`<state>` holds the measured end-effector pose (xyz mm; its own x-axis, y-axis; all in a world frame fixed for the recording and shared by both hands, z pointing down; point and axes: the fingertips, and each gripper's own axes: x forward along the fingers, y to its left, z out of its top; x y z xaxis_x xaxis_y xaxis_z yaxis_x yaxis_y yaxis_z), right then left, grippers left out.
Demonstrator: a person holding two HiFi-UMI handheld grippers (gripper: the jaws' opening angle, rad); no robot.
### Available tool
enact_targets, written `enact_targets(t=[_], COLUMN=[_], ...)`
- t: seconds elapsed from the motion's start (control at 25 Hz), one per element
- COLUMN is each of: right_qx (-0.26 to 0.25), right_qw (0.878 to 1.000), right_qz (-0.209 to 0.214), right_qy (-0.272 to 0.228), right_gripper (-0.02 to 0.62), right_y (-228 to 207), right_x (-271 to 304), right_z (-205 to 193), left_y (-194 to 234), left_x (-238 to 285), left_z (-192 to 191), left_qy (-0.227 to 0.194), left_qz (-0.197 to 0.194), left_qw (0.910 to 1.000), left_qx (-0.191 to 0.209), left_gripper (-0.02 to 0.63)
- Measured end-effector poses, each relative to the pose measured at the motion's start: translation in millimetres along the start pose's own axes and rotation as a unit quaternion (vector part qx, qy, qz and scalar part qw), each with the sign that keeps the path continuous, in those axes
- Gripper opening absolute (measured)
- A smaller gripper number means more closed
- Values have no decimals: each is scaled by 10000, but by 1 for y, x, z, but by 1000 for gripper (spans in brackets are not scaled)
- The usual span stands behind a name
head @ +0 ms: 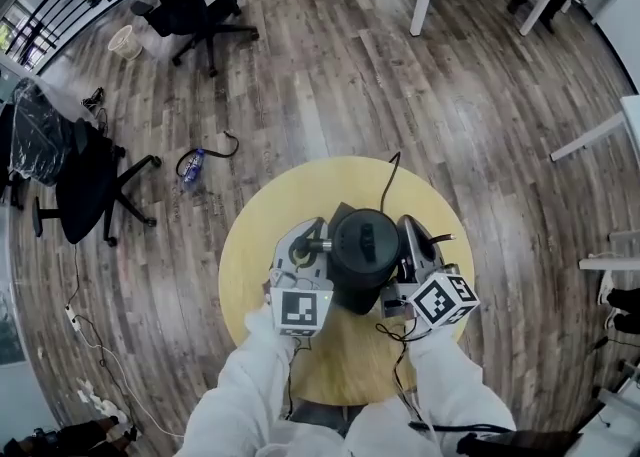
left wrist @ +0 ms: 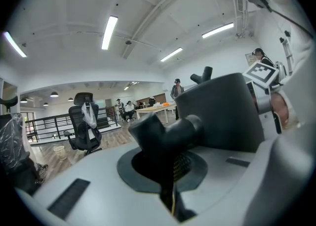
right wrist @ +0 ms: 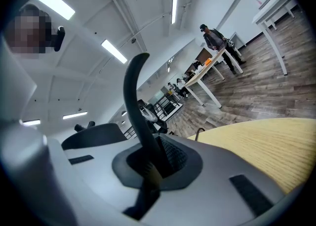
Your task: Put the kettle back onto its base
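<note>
Between the hand-held grippers, over the desk [head: 262,230]: black kettle [head: 365,257]. Left hand-held gripper [head: 300,250] closed on its side stub [left wrist: 170,132]; right hand-held gripper [head: 415,253] closed on its curved handle [right wrist: 135,102].

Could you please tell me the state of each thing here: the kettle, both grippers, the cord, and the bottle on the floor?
kettle: upright, lid closed, between the two grippers.
left gripper: close beside the kettle; open or shut unclear.
right gripper: close beside the kettle; open or shut unclear.
cord: curving to the far edge of the table.
bottle: lying on the floor.
</note>
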<state>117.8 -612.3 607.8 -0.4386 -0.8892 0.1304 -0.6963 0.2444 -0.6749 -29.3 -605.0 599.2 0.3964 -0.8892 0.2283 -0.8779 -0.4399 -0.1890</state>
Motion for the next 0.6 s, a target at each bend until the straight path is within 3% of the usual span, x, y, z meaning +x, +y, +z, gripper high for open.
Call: enact_targets(t=[0.2, 0.44, 0.6], right_qx=[-127, -212, -328], right_qw=[9998, 9996, 9994], right_qz=[141, 137, -136], right_qy=[-97, -141, -17], right_gripper=[11, 11, 11], right_y=[3, 6, -7], right_x=[0, -10, -15], right_z=[-1, -8, -16], left_y=[3, -2, 1], left_x=[-1, -13, -15], left_z=[0, 3, -1], left_qy=[-177, -342, -364], left_qz=[147, 152, 473], left_qw=[9997, 9977, 9982], left_qx=[103, 572, 78], left_gripper=[2, 2, 16])
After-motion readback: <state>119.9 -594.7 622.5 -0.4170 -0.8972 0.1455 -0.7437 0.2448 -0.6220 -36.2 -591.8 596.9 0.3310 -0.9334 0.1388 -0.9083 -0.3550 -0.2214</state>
